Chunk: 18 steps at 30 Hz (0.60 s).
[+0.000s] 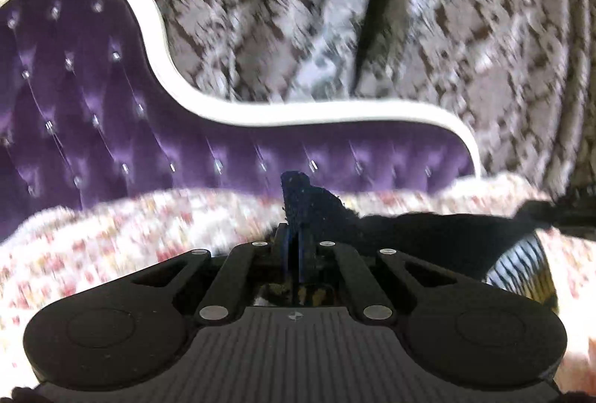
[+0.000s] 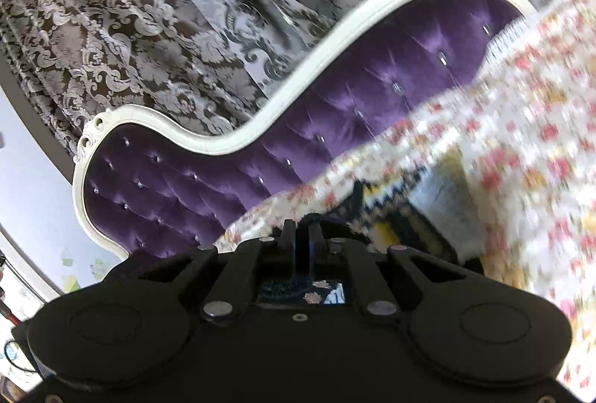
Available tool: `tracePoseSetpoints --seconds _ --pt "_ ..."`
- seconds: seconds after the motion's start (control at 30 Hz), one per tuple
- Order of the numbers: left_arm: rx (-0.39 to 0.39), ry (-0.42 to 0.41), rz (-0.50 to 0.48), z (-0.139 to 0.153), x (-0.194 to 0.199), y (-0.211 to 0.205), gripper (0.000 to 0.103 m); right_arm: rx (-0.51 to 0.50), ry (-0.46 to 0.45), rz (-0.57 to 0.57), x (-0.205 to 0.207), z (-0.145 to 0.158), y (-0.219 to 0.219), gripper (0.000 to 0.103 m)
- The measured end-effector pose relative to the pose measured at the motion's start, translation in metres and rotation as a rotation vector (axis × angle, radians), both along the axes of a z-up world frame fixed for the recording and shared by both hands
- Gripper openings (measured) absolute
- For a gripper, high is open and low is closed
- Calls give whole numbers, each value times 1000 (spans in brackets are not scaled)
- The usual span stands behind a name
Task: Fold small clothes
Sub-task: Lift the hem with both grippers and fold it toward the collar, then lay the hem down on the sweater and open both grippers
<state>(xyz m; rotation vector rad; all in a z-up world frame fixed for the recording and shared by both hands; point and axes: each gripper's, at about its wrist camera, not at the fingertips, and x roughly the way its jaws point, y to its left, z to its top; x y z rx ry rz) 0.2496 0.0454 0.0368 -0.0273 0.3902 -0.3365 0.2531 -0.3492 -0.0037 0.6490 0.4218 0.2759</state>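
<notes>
My left gripper (image 1: pixel 296 246) is shut on a fold of a dark navy knitted garment (image 1: pixel 428 239), which sticks up between the fingers and trails off to the right, with a striped black, white and yellow part (image 1: pixel 521 269) at its end. My right gripper (image 2: pixel 301 235) is shut on a dark edge of the same garment (image 2: pixel 395 216), whose navy, white and yellow pattern lies just beyond the fingers. The garment rests on a floral pink and cream cover (image 1: pixel 130 231), which also shows in the right wrist view (image 2: pixel 521 149). Both views are motion-blurred.
A purple tufted sofa back (image 1: pixel 93 97) with a white carved frame (image 1: pixel 298 116) rises behind the cover; it also shows in the right wrist view (image 2: pixel 335 112). Grey and brown damask curtains (image 1: pixel 484 30) hang behind it.
</notes>
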Motion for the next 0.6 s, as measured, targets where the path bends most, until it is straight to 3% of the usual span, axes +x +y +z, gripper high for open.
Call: tracePoseSetpoints --seconds 0.13,0.2,0.53,0.6 --pt "-33 22 58 1 43 -4 4 -39 2 -10 36 6 0 13" --pt "-11 46 78 -6 64 -12 4 -50 24 -13 58 0 1 13" --pt "58 207 160 -74 125 -26 5 -144 197 -35 134 -62 -3 14" --pt "81 228 169 -82 131 -28 7 -147 222 -33 139 -71 -5 19"
